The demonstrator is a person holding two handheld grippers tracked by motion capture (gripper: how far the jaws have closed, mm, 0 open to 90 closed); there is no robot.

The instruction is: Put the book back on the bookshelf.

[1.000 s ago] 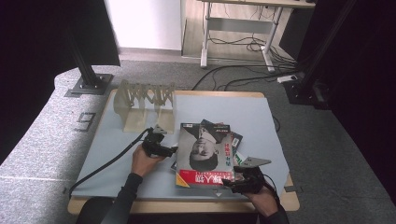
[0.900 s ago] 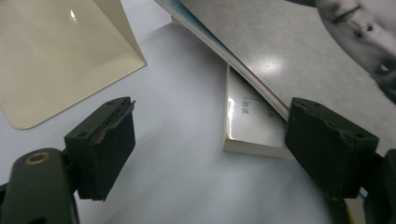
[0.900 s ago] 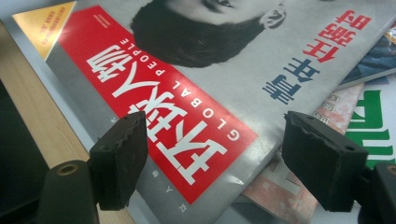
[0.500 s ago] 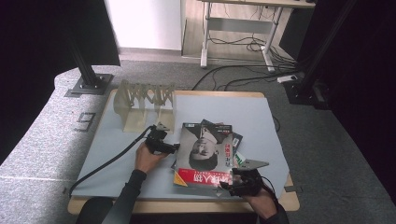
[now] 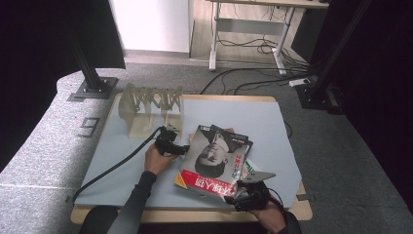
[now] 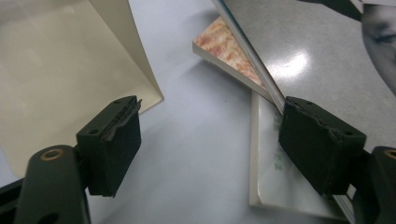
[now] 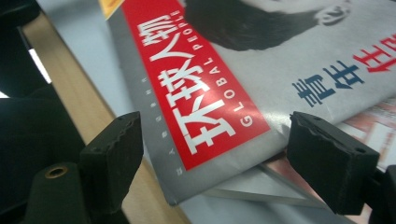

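In the high view we see the magazine point(image 5: 214, 161) lying on top of a loose stack near the front middle of the grey table mat point(image 5: 272, 126), its red title band at the 6 o'clock end and the portrait upside down to us. The left gripper point(image 5: 182, 147) sits at the magazine's 9 o'clock edge, held in the left hand point(image 5: 157, 158), with its cable trailing off toward 8 o'clock. Just beyond it, at 11 o'clock, stands the beige rack point(image 5: 148, 107). The right gripper point(image 5: 233, 192) is at the magazine's 5 o'clock corner, by the wooden table edge point(image 5: 195, 215).

In the left gripper view we look between two black pads point(image 6: 112, 140) that stand wide apart, having just closed a little. Nothing is pinched: bare mat lies between them. The pad at 3 o'clock sits right at the glossy magazine's edge point(image 6: 317, 60), and whether it touches we cannot tell. An orange-patterned booklet point(image 6: 224, 46) pokes out from under the magazine at 12 o'clock, and a pale one point(image 6: 266, 177) lies beneath at 5 o'clock. The rack's foot point(image 6: 70, 60) fills the 10 o'clock side.

In the right gripper view the jaws are also wide, having just opened a little further. The magazine's red-banded corner point(image 7: 205, 116) lies between the pads point(image 7: 114, 149) without being pressed by them, with the wooden edge at 7 o'clock.
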